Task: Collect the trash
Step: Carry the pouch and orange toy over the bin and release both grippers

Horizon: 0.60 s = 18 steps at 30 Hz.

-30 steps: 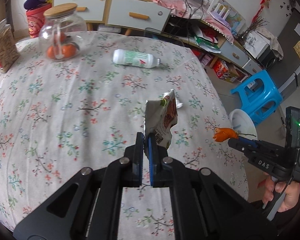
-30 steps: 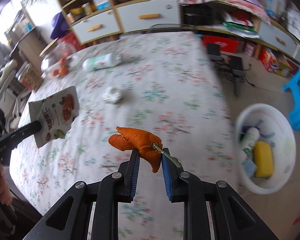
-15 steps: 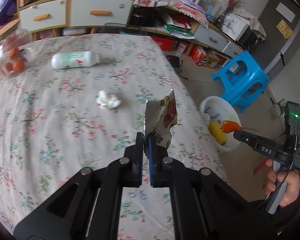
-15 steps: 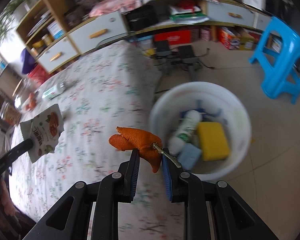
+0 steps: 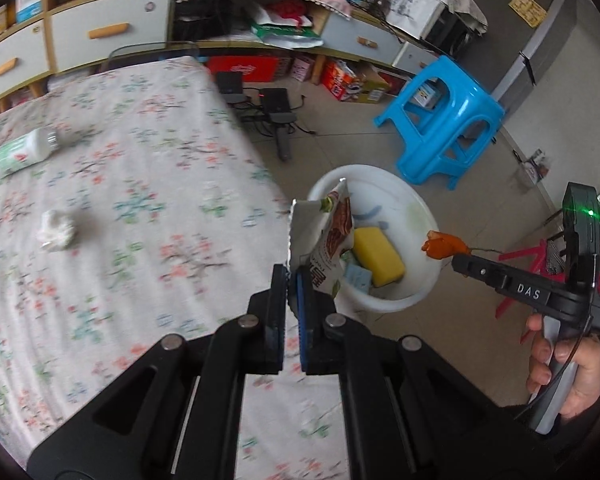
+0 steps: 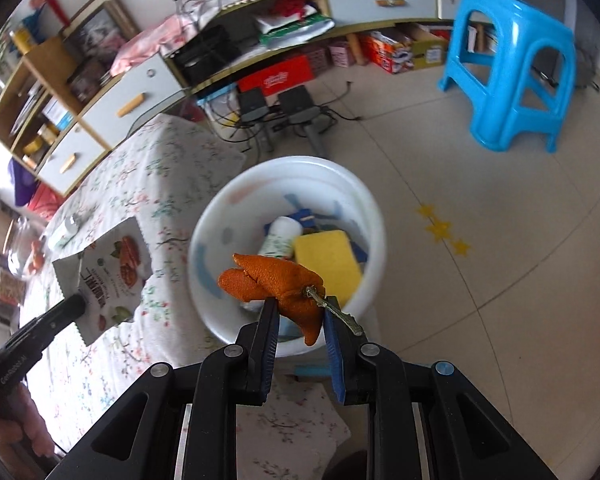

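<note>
1. Left wrist view: the left gripper (image 5: pixel 293 280) was clenched on a torn snack packet (image 5: pixel 327 236), held upright at the edge of the floral tablecloth (image 5: pixel 140 208), in front of the white bin (image 5: pixel 412 216). A crumpled tissue (image 5: pixel 56 231) and a white bottle (image 5: pixel 18 154) lay on the cloth, somewhat blurred.
2. Right wrist view: the right gripper (image 6: pixel 300 312) grasped an orange peel (image 6: pixel 276 284) with its stem, apparently over the bin's (image 6: pixel 220 216) near rim. Inside lay a yellow sponge (image 6: pixel 326 256) and a bottle (image 6: pixel 278 238).
</note>
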Each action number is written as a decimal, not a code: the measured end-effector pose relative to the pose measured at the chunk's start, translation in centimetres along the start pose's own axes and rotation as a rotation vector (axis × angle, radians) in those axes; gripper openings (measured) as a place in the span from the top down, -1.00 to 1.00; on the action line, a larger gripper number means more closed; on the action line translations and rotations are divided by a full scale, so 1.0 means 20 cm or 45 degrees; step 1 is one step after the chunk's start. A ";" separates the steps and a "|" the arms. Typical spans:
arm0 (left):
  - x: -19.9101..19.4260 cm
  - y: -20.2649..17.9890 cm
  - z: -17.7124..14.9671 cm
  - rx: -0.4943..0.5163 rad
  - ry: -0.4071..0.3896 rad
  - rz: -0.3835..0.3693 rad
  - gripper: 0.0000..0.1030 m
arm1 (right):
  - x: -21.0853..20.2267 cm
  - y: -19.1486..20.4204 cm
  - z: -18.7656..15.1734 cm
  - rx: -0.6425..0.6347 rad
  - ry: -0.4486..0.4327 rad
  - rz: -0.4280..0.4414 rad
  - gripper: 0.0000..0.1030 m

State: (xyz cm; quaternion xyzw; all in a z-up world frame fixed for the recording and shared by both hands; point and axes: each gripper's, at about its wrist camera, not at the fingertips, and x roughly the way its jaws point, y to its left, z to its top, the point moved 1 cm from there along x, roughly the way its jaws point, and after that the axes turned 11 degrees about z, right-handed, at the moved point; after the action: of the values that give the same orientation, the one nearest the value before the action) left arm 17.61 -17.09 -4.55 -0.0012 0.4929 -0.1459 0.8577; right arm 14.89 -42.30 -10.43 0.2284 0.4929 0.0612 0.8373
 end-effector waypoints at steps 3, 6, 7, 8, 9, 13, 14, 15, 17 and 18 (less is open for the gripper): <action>0.04 -0.08 0.02 0.022 0.001 -0.018 0.89 | -0.02 -0.03 0.00 0.013 -0.009 -0.003 0.55; 0.07 -0.14 0.03 0.032 -0.017 -0.028 0.88 | -0.03 -0.06 0.00 0.031 -0.013 -0.007 0.55; 0.07 -0.15 0.04 0.035 -0.032 -0.031 0.80 | -0.03 -0.06 0.00 0.035 -0.014 -0.008 0.55; 0.07 -0.16 0.04 0.042 -0.040 -0.024 0.68 | -0.03 -0.07 0.00 0.038 -0.014 -0.009 0.55; 0.07 -0.16 0.05 0.047 -0.050 -0.024 0.35 | -0.03 -0.07 0.00 0.040 -0.015 -0.008 0.55; 0.04 -0.16 0.04 0.065 -0.097 0.011 -0.12 | -0.03 -0.06 0.00 0.041 -0.019 -0.007 0.55; 0.04 -0.15 0.04 0.073 -0.093 0.023 -0.13 | -0.03 -0.06 0.00 0.039 -0.019 -0.009 0.55; 0.03 -0.14 0.04 0.074 -0.086 0.037 -0.18 | -0.02 -0.05 0.01 0.037 -0.018 -0.012 0.55; 0.03 -0.10 0.03 0.066 -0.077 0.052 -0.27 | -0.01 -0.05 0.02 0.034 -0.014 -0.016 0.55; 0.02 -0.07 0.02 0.061 -0.075 0.061 -0.30 | 0.00 -0.04 0.02 0.032 -0.012 -0.019 0.55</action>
State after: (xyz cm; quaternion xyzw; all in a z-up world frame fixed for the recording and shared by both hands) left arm 17.79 -18.65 -4.38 0.0268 0.4636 -0.1371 0.8750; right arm 15.03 -43.15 -10.57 0.2356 0.4913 0.0477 0.8371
